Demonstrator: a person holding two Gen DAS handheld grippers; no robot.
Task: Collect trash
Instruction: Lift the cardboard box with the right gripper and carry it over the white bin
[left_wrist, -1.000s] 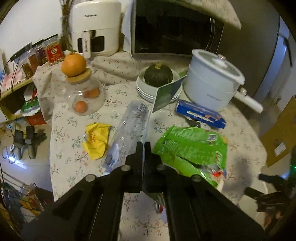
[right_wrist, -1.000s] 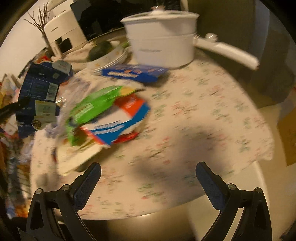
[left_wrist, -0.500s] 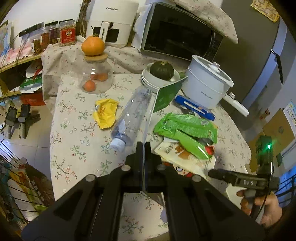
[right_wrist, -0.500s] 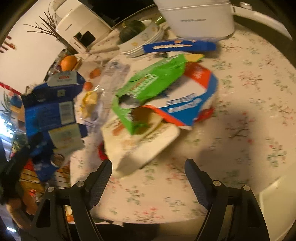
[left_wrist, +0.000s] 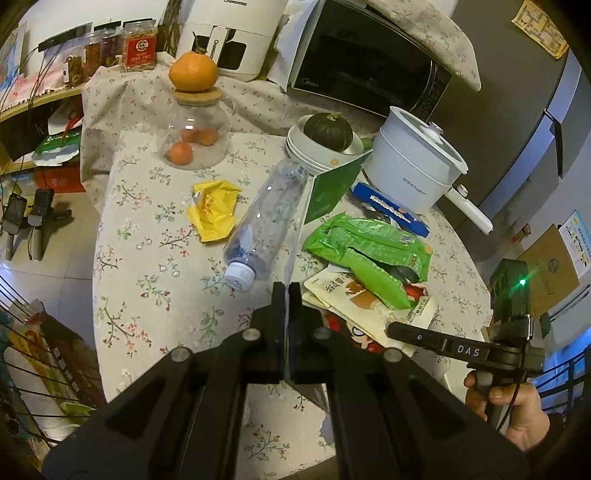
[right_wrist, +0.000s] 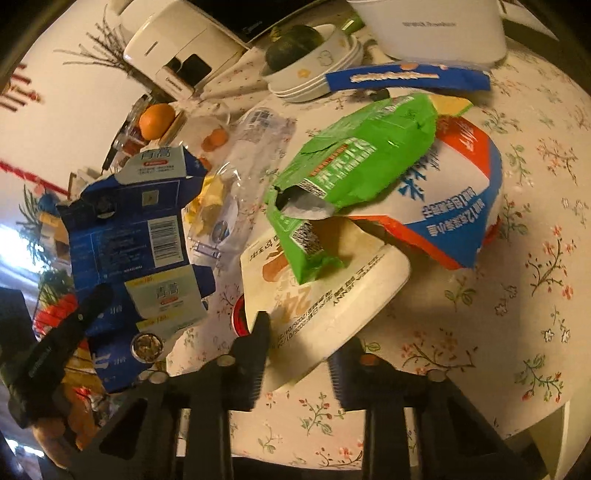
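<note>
My left gripper (left_wrist: 285, 291) is shut on a flattened blue carton, seen edge-on in the left wrist view (left_wrist: 325, 194) and flat-on in the right wrist view (right_wrist: 129, 236), held above the table. My right gripper (right_wrist: 299, 347) is open, its fingers either side of a white pouch (right_wrist: 325, 295) at the table's near edge. On the pouch lie a green bag (right_wrist: 351, 162) and a white, red and blue bag (right_wrist: 458, 184). An empty plastic bottle (left_wrist: 266, 225), a yellow wrapper (left_wrist: 212, 212) and a blue biscuit pack (left_wrist: 391, 214) lie on the floral tablecloth (left_wrist: 155, 280).
A white pot (left_wrist: 413, 166), stacked bowls with a green squash (left_wrist: 327, 131), and a glass jar topped by an orange (left_wrist: 194, 122) stand at the back. Microwave (left_wrist: 365, 70) and white appliance (left_wrist: 229, 33) behind. A wire rack (left_wrist: 33, 369) stands on the floor at left.
My left gripper rose and pulled back with the carton. My right gripper moved in toward the pile, narrowed, and now straddles the white pouch's edge.
</note>
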